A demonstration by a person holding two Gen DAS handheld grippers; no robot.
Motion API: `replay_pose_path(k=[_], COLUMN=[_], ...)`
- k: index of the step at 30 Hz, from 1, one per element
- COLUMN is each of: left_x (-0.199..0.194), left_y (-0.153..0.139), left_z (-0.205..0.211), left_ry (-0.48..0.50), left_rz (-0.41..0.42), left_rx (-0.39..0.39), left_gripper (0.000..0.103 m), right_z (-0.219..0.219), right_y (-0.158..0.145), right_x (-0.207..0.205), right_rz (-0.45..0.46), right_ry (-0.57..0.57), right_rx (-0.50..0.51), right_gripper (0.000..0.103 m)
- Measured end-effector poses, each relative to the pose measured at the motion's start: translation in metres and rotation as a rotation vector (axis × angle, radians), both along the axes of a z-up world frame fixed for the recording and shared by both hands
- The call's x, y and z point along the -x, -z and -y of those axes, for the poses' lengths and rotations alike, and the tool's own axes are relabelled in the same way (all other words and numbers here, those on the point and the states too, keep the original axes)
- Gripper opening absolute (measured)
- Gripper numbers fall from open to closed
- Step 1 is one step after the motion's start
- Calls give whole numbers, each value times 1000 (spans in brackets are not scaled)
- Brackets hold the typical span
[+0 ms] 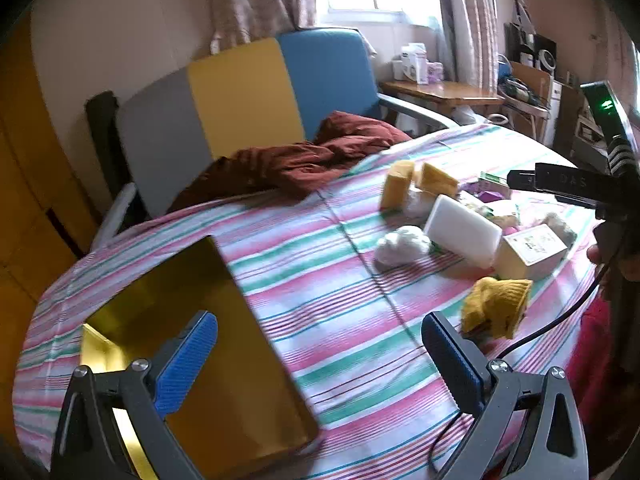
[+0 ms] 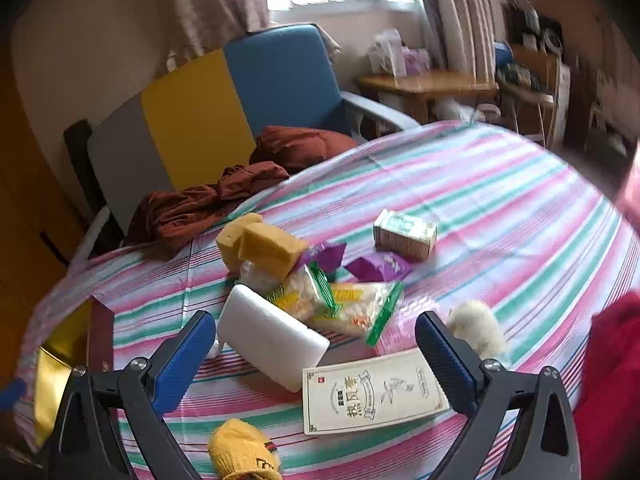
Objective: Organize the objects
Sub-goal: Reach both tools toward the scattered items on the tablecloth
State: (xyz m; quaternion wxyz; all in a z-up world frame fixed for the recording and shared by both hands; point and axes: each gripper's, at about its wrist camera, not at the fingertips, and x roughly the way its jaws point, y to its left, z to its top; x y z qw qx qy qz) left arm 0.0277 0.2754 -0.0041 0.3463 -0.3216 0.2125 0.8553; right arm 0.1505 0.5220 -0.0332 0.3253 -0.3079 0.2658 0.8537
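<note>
both tongs are seen spread wide, nothing pinched. left gripper [image 1: 320, 360] is held over the gold box [image 1: 224, 344] on the striped cloth [image 1: 320, 256]. right gripper [image 2: 316, 356] is held over white block [image 2: 272, 336] & printed carton [image 2: 372, 392]; yellow sock [image 2: 240, 452] lies just below.

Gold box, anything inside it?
The gold box looks empty: bare shiny floor and walls. The left gripper, open, covers its near corner, so that part is unseen.

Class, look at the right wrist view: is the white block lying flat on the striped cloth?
No: the white block is tilted, its far end propped on the snack bags.
</note>
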Motion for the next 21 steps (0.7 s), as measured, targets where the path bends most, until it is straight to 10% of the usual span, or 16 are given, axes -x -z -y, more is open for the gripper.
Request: replay_pose_path(k=[21], left_x=[53], left_y=[47], left_z=[-100], left_ry=[53], left_rz=[322], left_rx=[-23], left_gripper=[84], right_z=[-28], right_y=[10], right_x=[-30], right_rz=[-118], right_ry=[121], right_rx=[149], right_gripper=[102])
